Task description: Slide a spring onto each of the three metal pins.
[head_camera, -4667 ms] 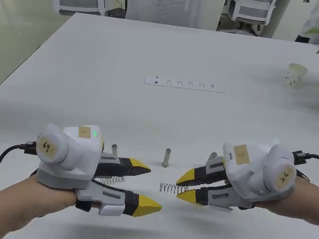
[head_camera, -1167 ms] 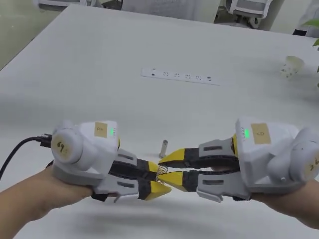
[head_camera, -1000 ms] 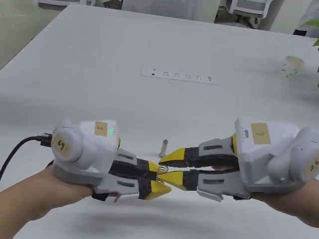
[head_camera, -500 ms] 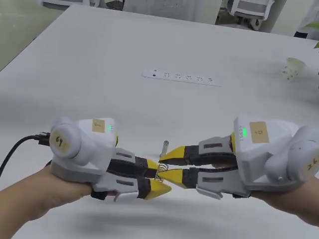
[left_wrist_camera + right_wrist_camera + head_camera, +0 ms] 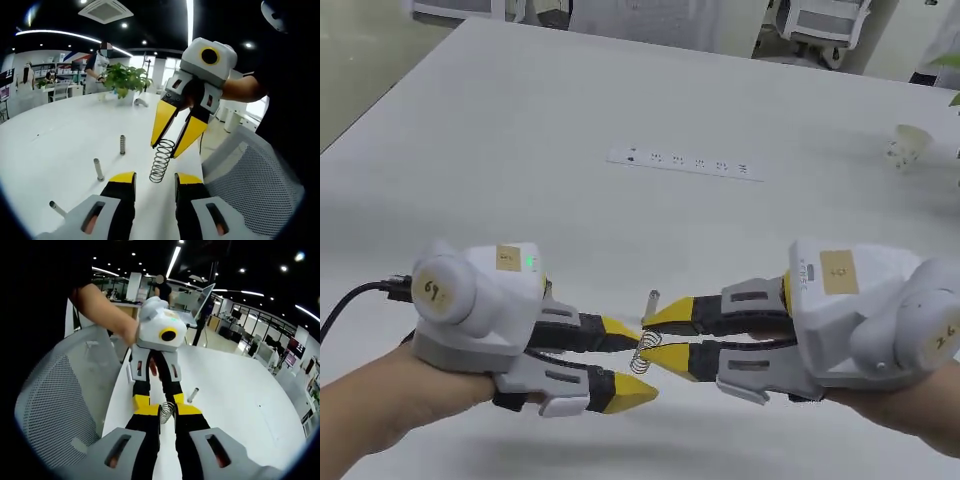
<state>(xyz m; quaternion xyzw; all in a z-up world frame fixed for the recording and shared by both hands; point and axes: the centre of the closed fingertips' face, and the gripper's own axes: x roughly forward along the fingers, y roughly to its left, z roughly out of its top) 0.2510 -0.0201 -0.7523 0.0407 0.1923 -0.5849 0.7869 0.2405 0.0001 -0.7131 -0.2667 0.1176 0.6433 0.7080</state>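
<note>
While right claw (image 5: 164, 150) grips spring (image 5: 161, 162), left claw (image 5: 155, 177) gapes; left gripper view shows three pins (image 5: 99, 169).

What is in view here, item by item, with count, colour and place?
spring: one, silver, hanging between the two grippers above the table
metal pins: three, grey, standing in a row on the table
power strip: one, white, mid-table beyond the grippers
paper cup: one, white, far right of the table
potted plant: one, green, by the table's far end
table: one, white
mesh chair: one, grey, at the table's near edge
cable: one, black, running from the left gripper
left hand-held gripper: one, white with yellow tips, open beside the spring's lower end
right hand-held gripper: one, same colours, shut on the spring's upper end
</note>
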